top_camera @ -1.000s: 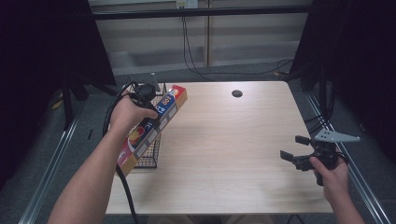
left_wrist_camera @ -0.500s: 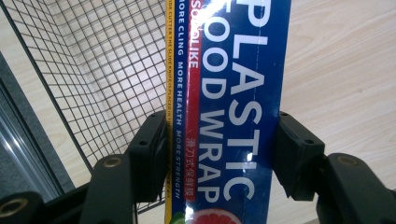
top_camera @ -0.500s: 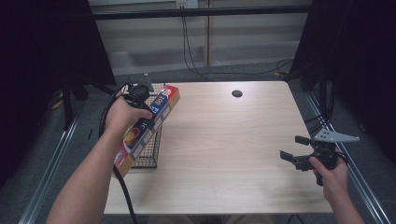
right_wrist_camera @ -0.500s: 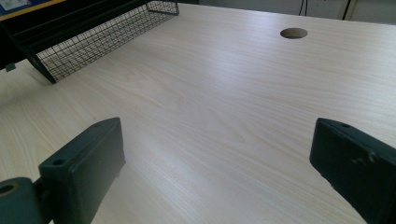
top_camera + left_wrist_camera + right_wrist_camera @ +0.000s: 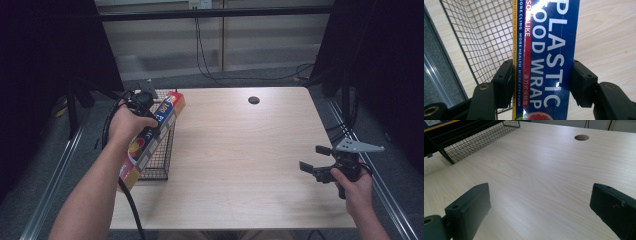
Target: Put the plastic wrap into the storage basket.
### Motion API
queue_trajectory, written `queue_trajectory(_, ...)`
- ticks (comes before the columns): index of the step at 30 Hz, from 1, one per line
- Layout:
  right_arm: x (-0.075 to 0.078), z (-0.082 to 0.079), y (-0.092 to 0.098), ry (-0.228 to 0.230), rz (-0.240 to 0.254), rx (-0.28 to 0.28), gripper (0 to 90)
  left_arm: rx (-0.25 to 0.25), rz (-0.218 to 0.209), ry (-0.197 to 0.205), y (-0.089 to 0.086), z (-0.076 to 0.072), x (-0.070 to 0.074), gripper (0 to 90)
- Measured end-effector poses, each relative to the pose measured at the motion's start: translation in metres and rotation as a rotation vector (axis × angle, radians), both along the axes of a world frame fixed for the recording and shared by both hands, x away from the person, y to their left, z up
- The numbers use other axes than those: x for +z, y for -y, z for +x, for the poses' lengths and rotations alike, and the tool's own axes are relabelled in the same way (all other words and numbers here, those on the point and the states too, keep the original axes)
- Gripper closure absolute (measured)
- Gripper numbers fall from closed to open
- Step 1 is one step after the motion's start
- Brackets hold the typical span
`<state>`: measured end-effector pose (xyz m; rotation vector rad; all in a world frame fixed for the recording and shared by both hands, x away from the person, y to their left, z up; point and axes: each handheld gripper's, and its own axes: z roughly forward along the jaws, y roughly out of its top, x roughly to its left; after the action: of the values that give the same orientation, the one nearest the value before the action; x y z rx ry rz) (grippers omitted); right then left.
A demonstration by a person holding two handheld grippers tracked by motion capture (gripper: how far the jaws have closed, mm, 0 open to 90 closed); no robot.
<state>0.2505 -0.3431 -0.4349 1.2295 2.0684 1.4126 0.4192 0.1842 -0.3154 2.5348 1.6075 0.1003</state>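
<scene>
Plastic wrap box (image 5: 152, 132) farther over table (image 5: 240, 150)

Light wood table (image 5: 240, 160) runs wide and bare in the middle, grain showing plainly. 1 round dark hole (image 5: 253, 100) sits near the far edge. Beyond that edge, black cables (image 5: 210, 55) hang down a pale wall (image 5: 165, 40) and trail over grey carpet (image 5: 235, 77). Metal rails (image 5: 55, 165) flank the table on both sides.
</scene>
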Motion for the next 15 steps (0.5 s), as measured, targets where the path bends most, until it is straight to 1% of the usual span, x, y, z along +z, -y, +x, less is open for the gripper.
queue_trajectory(1, 0.000, 0.000, 0.000, -0.002, 0.000, 0.002, 2.8, 0.011, 0.002, -0.003, -0.001, 0.000, 0.000, 43.4)
queue_trajectory(2, 0.000, 0.000, 0.001, 0.001, -0.003, 0.003, 2.8, 0.015, 0.002, 0.003, -0.002, 0.000, 0.000, 43.4)
queue_trajectory(3, 0.000, 0.000, 0.001, -0.001, 0.000, 0.001, 2.8, 0.015, 0.001, 0.000, -0.003, 0.000, 0.000, 43.4)
queue_trajectory(4, 0.000, 0.000, 0.001, 0.000, -0.001, 0.001, 2.8, 0.026, -0.001, -0.001, -0.004, 0.000, -0.001, 43.4)
queue_trajectory(8, 0.000, 0.000, 0.000, 0.001, 0.001, 0.002, 2.8, 0.040, 0.003, 0.008, -0.009, 0.001, -0.002, 43.4)
queue_trajectory(15, 0.000, 0.000, 0.001, -0.002, -0.001, 0.000, 2.8, 0.067, 0.001, 0.005, -0.016, 0.002, -0.004, 43.4)
